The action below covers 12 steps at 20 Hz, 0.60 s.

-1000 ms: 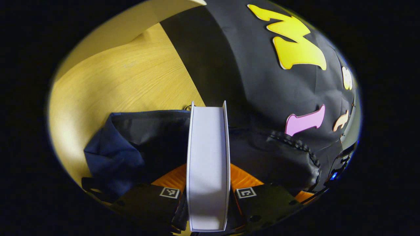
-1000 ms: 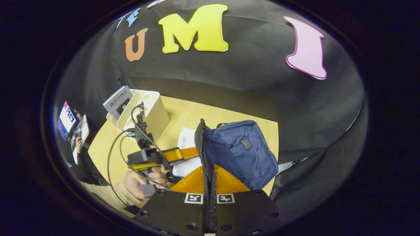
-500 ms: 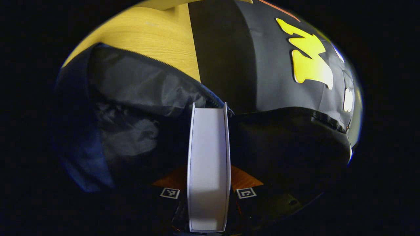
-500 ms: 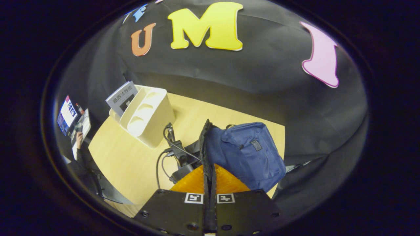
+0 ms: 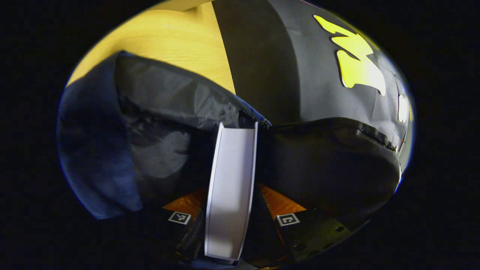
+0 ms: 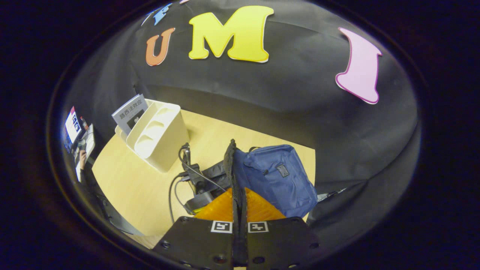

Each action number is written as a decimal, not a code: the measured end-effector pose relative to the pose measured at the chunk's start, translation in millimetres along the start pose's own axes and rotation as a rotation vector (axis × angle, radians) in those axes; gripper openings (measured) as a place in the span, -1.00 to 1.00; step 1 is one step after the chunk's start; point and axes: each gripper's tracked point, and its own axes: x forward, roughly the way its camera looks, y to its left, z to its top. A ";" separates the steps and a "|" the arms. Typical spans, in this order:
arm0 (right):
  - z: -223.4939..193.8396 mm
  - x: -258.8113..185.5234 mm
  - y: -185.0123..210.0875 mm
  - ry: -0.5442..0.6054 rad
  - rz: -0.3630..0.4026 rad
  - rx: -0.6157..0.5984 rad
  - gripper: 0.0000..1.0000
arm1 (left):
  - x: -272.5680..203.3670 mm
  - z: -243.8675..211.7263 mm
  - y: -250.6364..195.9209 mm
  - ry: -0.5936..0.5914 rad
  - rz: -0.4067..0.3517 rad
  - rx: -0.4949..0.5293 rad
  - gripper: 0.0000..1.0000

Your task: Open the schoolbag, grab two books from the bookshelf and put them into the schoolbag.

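On the wooden table [image 6: 150, 187] sits the blue schoolbag [image 6: 277, 180], mouth open. Cream bookshelf [image 6: 157, 135] stands well apart, holding one book. Right gripper [image 6: 240, 210] is clamped on the bag's zipper flap [image 6: 230, 165]. Left gripper [image 5: 230, 221] jaws look spread; white book [image 5: 230, 187] between them leans, loose, inside the bag.

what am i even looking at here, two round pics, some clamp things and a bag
A person holds a two-finger clamp in each hand; a camera rides on each, hence two round pictures. In the left gripper view, the left hand-held gripper has a white book between its fingers, going edge-first into the open schoolbag; whether they press on it I cannot tell. In the right gripper view, the right hand-held gripper pinches the bag's zipper edge, holding the blue schoolbag open. On the wooden table stands a cream bookshelf with another book.
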 end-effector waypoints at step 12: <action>-30.5 0.0 4.2 -0.023 -0.015 0.027 -0.99 | -167.3 49.8 -7.6 0.080 0.200 0.579 0.94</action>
